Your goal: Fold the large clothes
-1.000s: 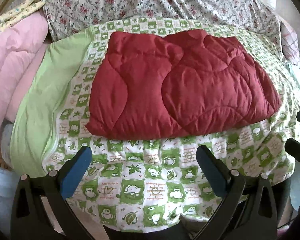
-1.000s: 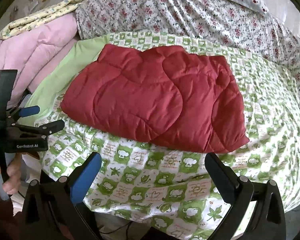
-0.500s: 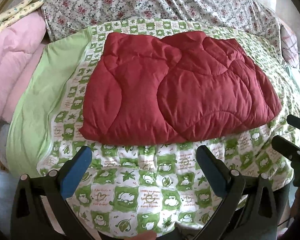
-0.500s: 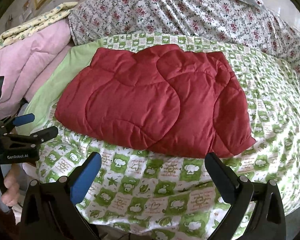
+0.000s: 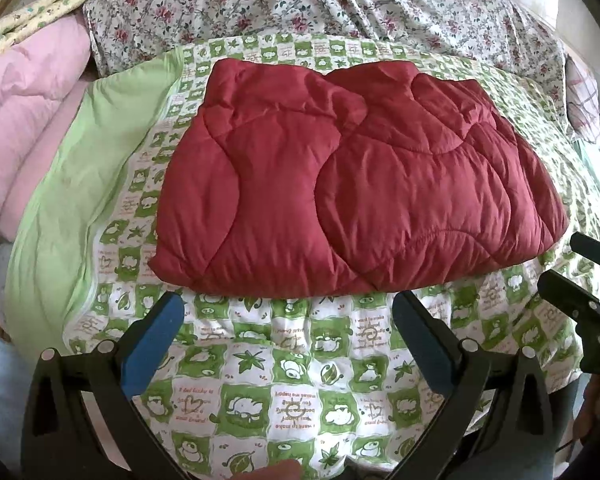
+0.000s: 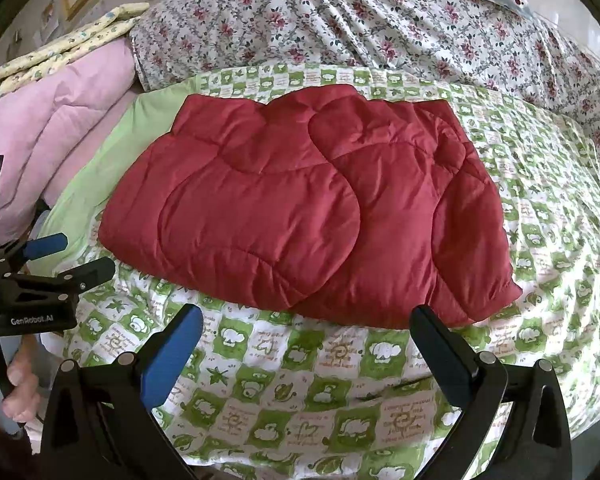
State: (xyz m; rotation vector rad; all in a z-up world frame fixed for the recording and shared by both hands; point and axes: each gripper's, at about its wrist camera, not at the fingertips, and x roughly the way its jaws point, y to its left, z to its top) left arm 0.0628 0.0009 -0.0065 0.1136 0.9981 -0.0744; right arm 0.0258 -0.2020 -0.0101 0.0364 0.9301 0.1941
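Note:
A dark red quilted garment (image 5: 348, 184) lies folded flat on a green-and-white patterned sheet (image 5: 292, 380) over the bed. It also shows in the right wrist view (image 6: 300, 216). My left gripper (image 5: 288, 312) is open and empty, just short of the garment's near edge. My right gripper (image 6: 308, 320) is open and empty, near the garment's near edge toward its right side. The left gripper shows at the left edge of the right wrist view (image 6: 66, 258), and the right gripper at the right edge of the left wrist view (image 5: 572, 268).
A pink quilt (image 6: 56, 116) with a yellow patterned cloth (image 6: 60, 48) on top is piled at the left. A floral bedspread (image 6: 380, 20) rises behind the sheet. A plain green border (image 5: 80, 184) runs along the sheet's left side.
Both grippers have moved forward toward the garment's near edge, which now sits larger and lower in both views. Both stay open. The garment has not moved.

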